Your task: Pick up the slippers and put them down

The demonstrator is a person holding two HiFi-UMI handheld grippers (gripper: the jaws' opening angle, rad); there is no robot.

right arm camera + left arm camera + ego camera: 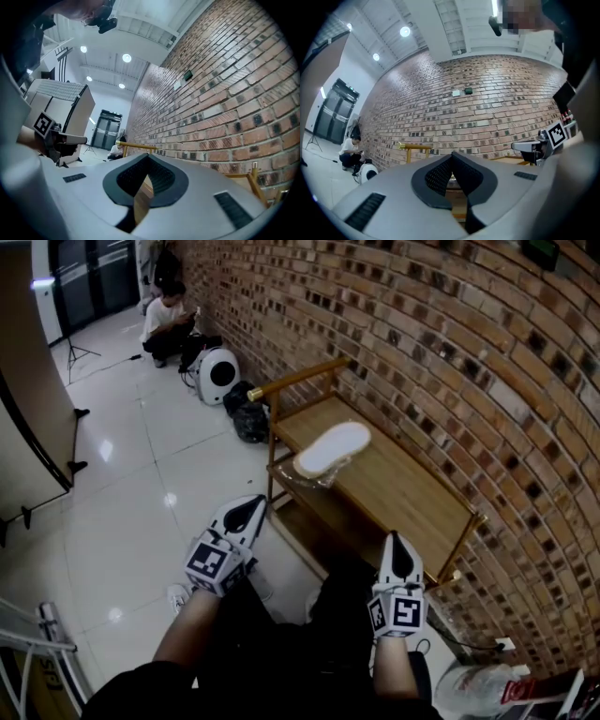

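Observation:
A pale slipper lies sole-up on the top of a wooden rack that stands against the brick wall. A bit of clear plastic sits under its near end. My left gripper is held short of the rack's near left corner, shut and empty. My right gripper hovers by the rack's near right end, also shut with nothing in it. In the left gripper view the jaws meet at the tip in front of the rack. In the right gripper view the jaws meet likewise.
The rack has a raised wooden rail at its far end. Beyond it are black bags, a round white device and a person sitting on the floor. A white plastic bag lies at lower right.

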